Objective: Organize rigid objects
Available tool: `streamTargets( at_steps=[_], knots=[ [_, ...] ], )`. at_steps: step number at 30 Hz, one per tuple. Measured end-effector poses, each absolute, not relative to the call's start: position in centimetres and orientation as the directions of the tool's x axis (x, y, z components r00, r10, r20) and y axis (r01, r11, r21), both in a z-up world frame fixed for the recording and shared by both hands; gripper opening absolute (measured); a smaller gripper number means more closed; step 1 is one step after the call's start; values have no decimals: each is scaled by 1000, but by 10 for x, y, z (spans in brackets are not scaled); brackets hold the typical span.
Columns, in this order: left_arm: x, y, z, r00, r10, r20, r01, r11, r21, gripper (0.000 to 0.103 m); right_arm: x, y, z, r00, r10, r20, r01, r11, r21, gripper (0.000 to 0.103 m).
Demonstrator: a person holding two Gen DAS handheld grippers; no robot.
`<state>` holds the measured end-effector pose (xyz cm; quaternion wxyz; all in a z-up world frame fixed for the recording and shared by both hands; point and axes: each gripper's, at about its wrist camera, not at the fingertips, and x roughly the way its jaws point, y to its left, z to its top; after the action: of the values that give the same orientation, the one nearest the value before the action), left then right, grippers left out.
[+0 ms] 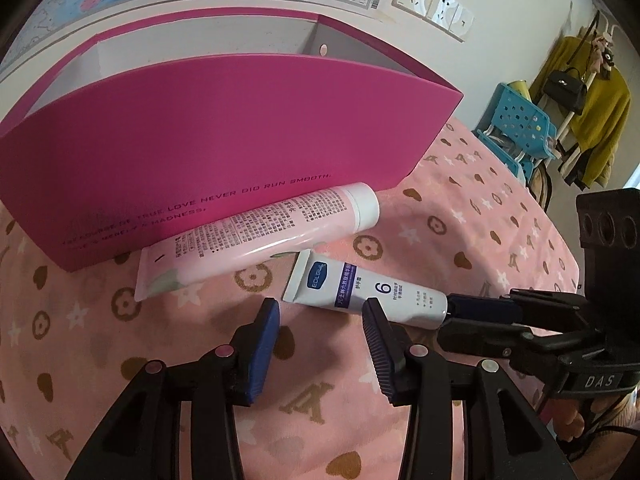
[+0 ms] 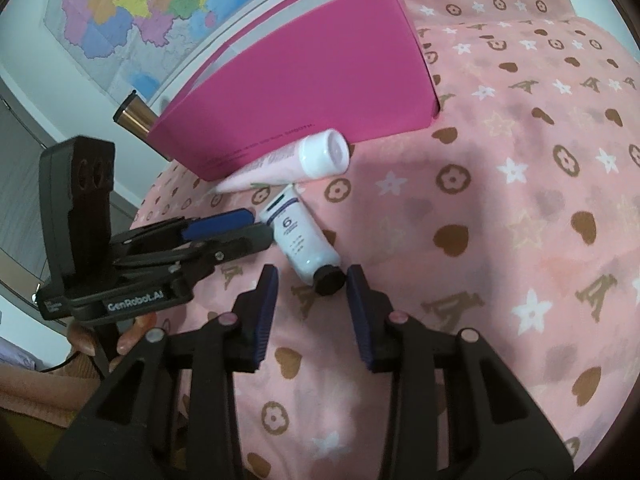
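Closest in, the left gripper [image 1: 320, 322] had its jaws parted over the pink patterned blanket [image 1: 460, 200], nothing between the pads, its tips just short of the white hand cream tube [image 1: 366, 294]. The right gripper [image 2: 312, 286] sat apart too, its blue pads either side of that tube's black cap [image 2: 329, 280] but not squeezing it as far as I could tell. Just behind, a bigger pink tube [image 1: 256, 236] with a white cap lay against the front wall of the magenta box [image 1: 224, 136]. A map [image 2: 132, 12] hung on the wall behind.
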<state>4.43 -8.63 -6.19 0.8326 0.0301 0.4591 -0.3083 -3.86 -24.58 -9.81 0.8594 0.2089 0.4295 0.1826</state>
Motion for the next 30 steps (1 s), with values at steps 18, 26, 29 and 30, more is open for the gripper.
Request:
streamTargets(
  at_steps=[18,26,29,30],
  knots=[
    [40,-82,-50,388,-519,-762,569,785,-244,44,-32,-263,-96,582,438,-685,-131,882,453,28],
    [40,-99,-57,369,-510,-777,577,781,-238,44,-29,-282,-100,581,447,-680,-118,873,473,28],
    [41,-103,-58,375,-498,-782,571,789,-228,44,-28,-284,-99,582,443,-682,-119,876,467,28],
    [42,-104,-58,375,-497,-783,569,790,-229,44,-28,-285,-99,584,437,-684,-117,879,462,28]
  ],
)
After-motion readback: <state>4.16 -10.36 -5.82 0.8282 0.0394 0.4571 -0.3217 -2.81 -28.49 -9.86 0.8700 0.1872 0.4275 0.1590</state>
